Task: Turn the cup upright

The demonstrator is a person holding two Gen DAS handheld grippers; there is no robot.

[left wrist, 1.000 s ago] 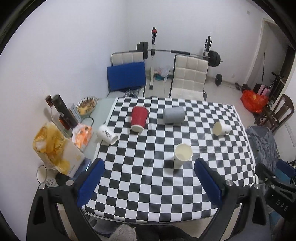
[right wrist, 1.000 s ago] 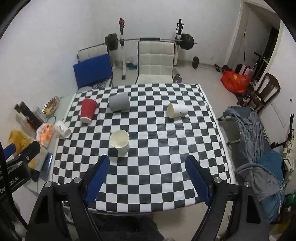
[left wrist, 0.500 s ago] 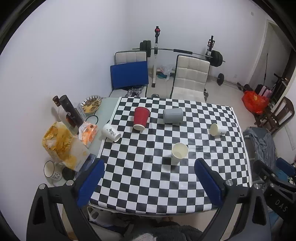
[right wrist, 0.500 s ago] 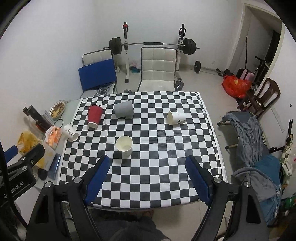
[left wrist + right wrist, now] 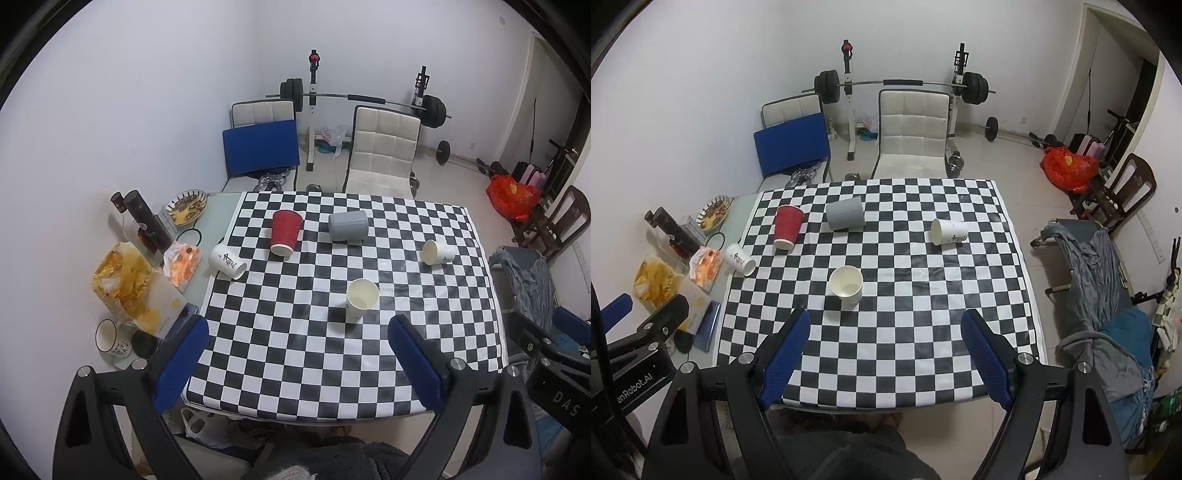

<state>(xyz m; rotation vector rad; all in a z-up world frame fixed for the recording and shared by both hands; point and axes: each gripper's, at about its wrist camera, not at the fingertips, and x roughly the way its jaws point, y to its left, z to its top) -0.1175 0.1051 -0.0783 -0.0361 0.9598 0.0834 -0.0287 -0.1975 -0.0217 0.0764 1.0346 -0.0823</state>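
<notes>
One white cup (image 5: 846, 285) standing up, four cups lying down, left gripper (image 5: 297, 360) and right gripper (image 5: 885, 356) wide apart, holding nothing.

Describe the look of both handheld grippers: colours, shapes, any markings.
The left gripper and right gripper match: black angular plastic frames with triangular cut-outs, silver bolt heads, and two long fingers faced with textured blue pads. White lettering marks the bodies: "DAS" on the right one, "nRobot.AI" on the left. No cables or sleeves are visible.
</notes>
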